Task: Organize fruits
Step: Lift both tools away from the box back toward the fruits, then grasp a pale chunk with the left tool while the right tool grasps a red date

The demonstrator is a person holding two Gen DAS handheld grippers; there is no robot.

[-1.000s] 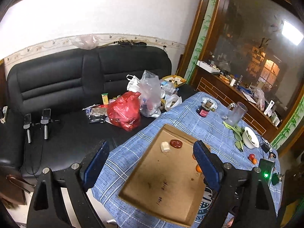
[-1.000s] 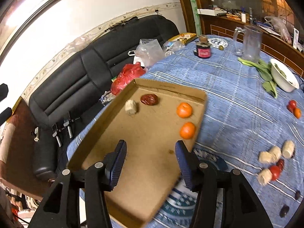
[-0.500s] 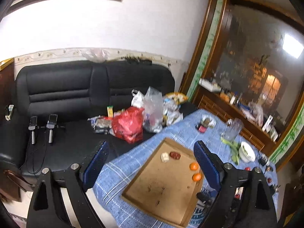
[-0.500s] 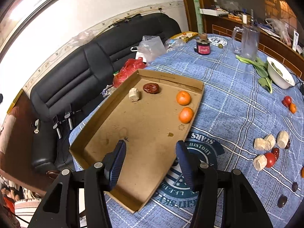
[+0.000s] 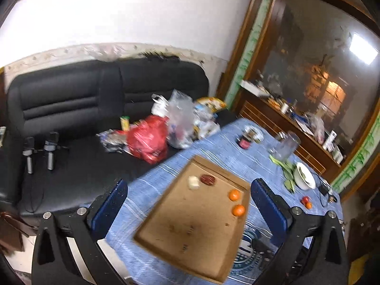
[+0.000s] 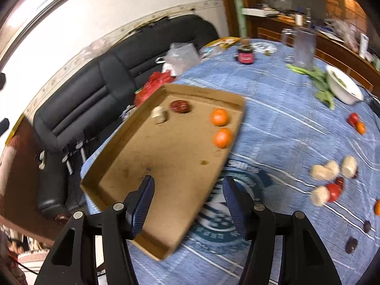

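A shallow cardboard tray (image 5: 190, 237) lies on the blue checked tablecloth. It holds two oranges (image 5: 234, 194), a dark red date (image 5: 207, 179) and a pale chunk (image 5: 193, 182). My left gripper (image 5: 189, 185) hovers above the tray's near end, its jaws opening wide with nothing between them. In the right wrist view the tray (image 6: 166, 166) lies lower left. My right gripper (image 6: 188, 181) hangs over its near right edge, jaws opening and holding nothing. Loose pale chunks (image 6: 332, 168), a red fruit (image 6: 333, 191) and dark dates (image 6: 351, 243) lie on the cloth to the right.
A black sofa (image 5: 71, 99) with a red bag (image 5: 147, 139) and clear bags stands behind the table. A dark jar (image 6: 245, 55), a glass jug (image 6: 302, 47), greens (image 6: 318, 78) and a white bowl (image 6: 344, 85) sit at the far side. Two small fruits (image 6: 356, 122) lie nearby.
The left jaws have spread wider; its view pulled back, then came closer to the tray again. The right gripper drew back toward the tray's near edge and its jaws widened a little.
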